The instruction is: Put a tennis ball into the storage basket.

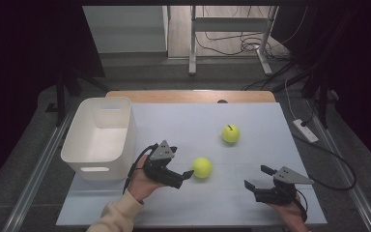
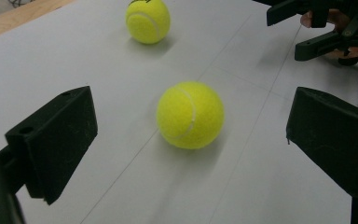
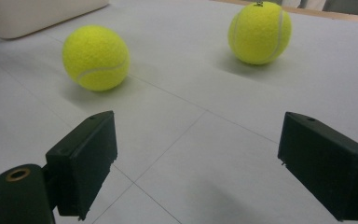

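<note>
Left tongs (image 2: 186,154) open, we close on near tennis ball (image 2: 190,115): light, fuzzy, springy, rolls; pinch across middle. Right tongs (image 3: 214,163) open.

Dark print on the far tennis ball (image 2: 148,20) is too small to read.
</note>
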{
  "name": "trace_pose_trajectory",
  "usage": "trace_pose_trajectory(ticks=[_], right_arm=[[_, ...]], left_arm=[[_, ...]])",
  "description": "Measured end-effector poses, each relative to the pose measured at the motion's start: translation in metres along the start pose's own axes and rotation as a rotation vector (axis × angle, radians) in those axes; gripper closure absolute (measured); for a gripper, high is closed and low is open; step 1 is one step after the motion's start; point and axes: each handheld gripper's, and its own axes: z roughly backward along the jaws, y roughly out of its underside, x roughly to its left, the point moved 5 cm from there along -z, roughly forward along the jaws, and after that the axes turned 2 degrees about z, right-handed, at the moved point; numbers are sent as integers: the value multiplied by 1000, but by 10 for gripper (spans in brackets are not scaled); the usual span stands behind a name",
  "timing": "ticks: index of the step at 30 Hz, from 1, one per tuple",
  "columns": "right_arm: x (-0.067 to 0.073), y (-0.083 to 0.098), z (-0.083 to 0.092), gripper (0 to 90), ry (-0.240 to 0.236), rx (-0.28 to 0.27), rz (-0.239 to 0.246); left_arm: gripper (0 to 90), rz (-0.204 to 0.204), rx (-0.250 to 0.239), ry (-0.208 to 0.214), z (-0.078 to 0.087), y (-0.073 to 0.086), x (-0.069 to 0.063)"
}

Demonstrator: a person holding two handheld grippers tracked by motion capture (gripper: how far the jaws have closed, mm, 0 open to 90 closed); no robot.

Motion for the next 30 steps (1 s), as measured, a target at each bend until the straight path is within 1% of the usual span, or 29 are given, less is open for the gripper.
trace_pose_trajectory(ticks=[8, 18, 21, 30], right_arm=[[0, 0, 0, 118, 0, 1, 0], [-1, 0, 0, 119, 1, 1, 1], [-1, 0, 0, 118, 1, 1, 2], [-1, 1, 0, 119, 1, 4, 3]], left_arm=[[24, 0, 16, 13, -9, -7, 0], [24, -27, 31, 24, -21, -19, -2], [24, -22, 36, 29, -24, -19, -2], [22, -10, 77, 38, -41, -17, 1]])
